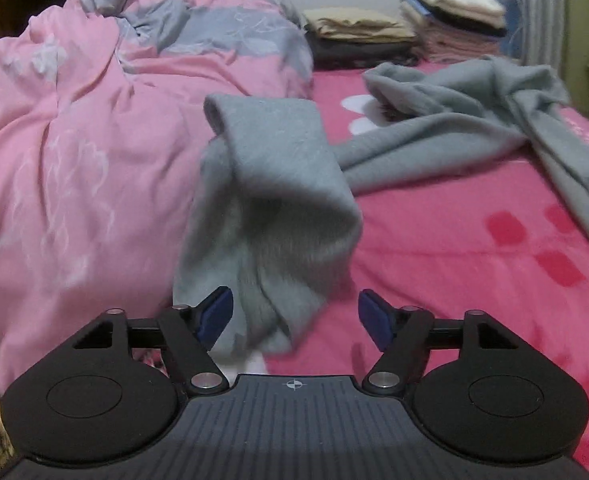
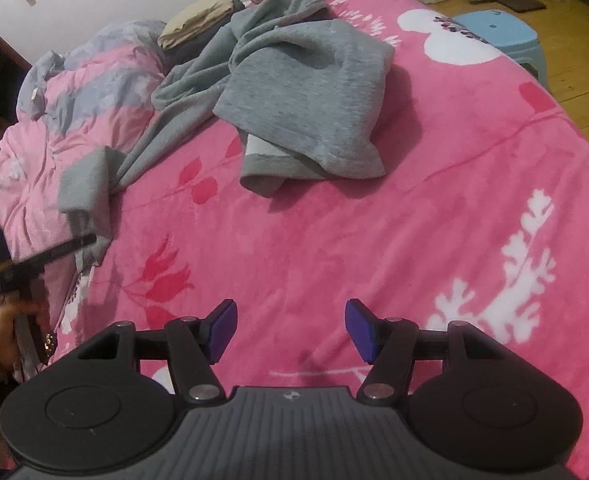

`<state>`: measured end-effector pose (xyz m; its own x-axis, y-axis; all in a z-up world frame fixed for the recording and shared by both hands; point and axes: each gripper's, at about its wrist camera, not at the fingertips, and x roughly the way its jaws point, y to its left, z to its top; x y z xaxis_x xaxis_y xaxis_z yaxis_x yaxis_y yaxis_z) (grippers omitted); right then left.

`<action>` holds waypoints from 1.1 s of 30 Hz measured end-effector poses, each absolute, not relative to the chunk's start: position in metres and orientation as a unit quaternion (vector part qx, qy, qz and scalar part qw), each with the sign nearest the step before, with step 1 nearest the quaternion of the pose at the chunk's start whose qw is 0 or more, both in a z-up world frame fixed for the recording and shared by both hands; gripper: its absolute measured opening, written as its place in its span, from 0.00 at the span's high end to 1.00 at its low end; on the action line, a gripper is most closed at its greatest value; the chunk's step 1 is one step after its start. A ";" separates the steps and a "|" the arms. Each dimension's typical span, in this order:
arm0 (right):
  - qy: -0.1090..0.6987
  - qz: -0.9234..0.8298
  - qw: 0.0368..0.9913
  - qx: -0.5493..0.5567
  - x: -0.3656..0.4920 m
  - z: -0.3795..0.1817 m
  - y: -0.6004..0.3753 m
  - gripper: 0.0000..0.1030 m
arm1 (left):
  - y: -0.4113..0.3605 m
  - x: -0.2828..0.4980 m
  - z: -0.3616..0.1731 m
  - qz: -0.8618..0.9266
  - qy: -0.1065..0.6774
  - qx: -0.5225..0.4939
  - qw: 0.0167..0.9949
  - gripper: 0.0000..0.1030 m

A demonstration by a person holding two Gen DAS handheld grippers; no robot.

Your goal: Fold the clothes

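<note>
A grey garment (image 2: pixel 306 92) lies crumpled on the pink bed sheet (image 2: pixel 374 240), with one long part stretched out to the left. The end of that part (image 1: pixel 270 208) hangs blurred just ahead of my left gripper (image 1: pixel 295 316), whose jaws stand wide open. The cloth's lower edge sits between the pads, close to the left fingertip (image 1: pixel 214 314). The rest of the garment (image 1: pixel 454 128) spreads at the right. My right gripper (image 2: pixel 290 330) is open over bare sheet, well short of the garment, with nothing between its fingers. A hand holds the left gripper (image 2: pixel 34 256) at the left edge of the right wrist view.
A rumpled pink and grey duvet (image 1: pixel 74 140) fills the left of the bed. Stacks of folded clothes (image 1: pixel 450 8) and a tan folded pile (image 1: pixel 358 28) sit at the far end. A blue stool (image 2: pixel 502 40) stands on the wooden floor beside the bed.
</note>
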<state>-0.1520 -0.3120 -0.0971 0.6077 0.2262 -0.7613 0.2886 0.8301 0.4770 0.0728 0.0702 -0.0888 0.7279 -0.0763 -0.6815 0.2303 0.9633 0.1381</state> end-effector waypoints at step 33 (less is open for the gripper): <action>0.017 -0.042 0.976 0.213 0.085 0.200 -0.409 0.39 | 0.069 0.213 0.098 -0.053 0.225 0.013 0.973 0.30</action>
<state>0.0852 -0.4090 0.2002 0.9960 -0.0742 -0.0506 0.0885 0.9061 0.4137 0.2130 0.0693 0.0979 0.8931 -0.0967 -0.4394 0.1087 0.9941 0.0022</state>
